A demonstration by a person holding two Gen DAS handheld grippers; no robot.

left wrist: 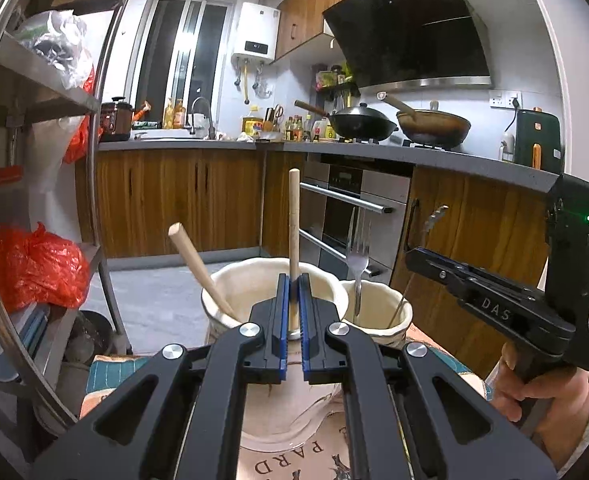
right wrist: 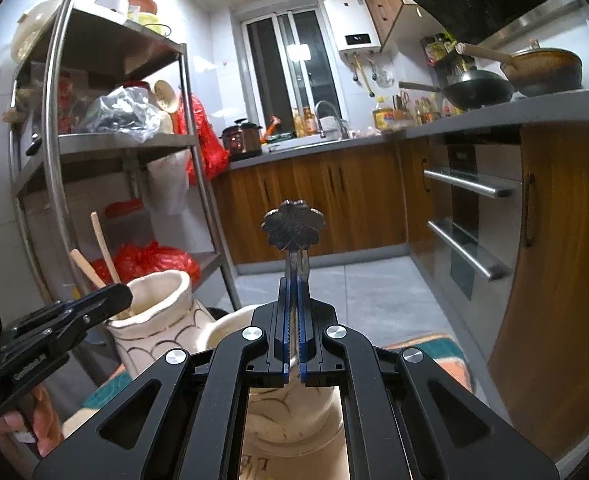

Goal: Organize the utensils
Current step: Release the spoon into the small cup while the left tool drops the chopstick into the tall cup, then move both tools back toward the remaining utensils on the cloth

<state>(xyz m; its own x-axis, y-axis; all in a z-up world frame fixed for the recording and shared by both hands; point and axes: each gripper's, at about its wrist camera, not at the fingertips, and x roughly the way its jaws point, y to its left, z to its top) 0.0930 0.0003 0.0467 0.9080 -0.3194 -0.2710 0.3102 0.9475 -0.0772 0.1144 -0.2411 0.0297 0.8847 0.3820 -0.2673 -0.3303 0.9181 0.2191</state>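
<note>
- Our left gripper (left wrist: 293,312) clamps a wooden handle (left wrist: 293,224) upright over the big jar (left wrist: 230,292).
- Right gripper (right wrist: 293,320) pinches a flower-end utensil (right wrist: 293,229) over the small jar (right wrist: 230,326).
- We should keep both vertical, clear the rims, then release.

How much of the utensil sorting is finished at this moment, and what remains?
Done: a wooden-handled utensil leans in the larger cream ceramic jar; a steel fork stands in the smaller cream jar. In hand: left gripper clamps a wooden-handled utensil above the larger jar; right gripper clamps a flower-ended metal utensil. Left: release both.
</note>
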